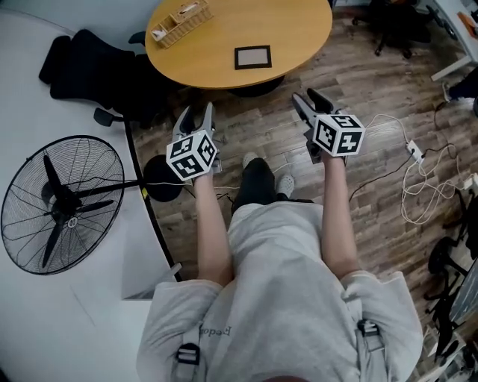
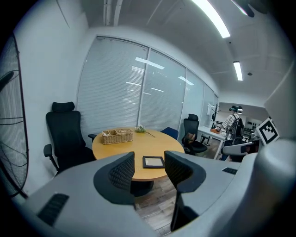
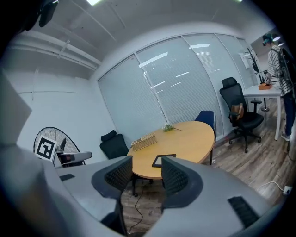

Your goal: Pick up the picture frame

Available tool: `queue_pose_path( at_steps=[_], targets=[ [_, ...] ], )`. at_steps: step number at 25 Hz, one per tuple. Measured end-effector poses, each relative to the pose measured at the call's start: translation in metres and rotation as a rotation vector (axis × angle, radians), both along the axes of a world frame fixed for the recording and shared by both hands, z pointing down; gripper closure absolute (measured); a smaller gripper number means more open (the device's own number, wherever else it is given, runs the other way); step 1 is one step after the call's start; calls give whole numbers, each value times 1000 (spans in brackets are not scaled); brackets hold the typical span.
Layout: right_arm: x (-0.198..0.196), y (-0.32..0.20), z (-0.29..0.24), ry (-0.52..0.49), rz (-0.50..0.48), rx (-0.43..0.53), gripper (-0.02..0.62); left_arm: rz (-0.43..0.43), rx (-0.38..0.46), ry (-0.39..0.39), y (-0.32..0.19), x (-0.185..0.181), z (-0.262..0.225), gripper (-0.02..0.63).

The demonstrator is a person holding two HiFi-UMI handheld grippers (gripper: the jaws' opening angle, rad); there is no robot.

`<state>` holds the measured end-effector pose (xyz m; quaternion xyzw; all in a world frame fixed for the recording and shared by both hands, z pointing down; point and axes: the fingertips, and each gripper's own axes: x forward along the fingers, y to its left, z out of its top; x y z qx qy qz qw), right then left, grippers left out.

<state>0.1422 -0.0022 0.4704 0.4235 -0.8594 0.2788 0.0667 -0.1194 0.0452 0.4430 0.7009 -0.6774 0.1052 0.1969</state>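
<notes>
A dark-rimmed picture frame lies flat near the front edge of a round wooden table. It also shows between the jaws in the left gripper view, picture frame, and in the right gripper view, picture frame. My left gripper and right gripper hover over the wooden floor, short of the table, both open with nothing between the fingers. The frame sits ahead, between the two grippers.
A wicker basket stands on the table's far left. A black office chair sits left of the table, a standing fan at my left. Cables and a power strip lie on the floor at right.
</notes>
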Motion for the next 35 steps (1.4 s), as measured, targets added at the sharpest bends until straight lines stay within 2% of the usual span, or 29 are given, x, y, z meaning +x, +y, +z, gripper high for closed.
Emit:
queue_pose_path(
  at_steps=[6, 17, 35],
  targets=[
    [-15, -9, 7, 36, -51, -7, 396, -35, 13, 13, -13, -15, 3, 393],
    [-6, -85, -8, 45, 41, 25, 396, 27, 32, 22, -93, -11, -2, 397],
    [-62, -234, 4, 111, 27, -15, 396, 83, 14, 78, -274, -45, 9, 397]
  ],
)
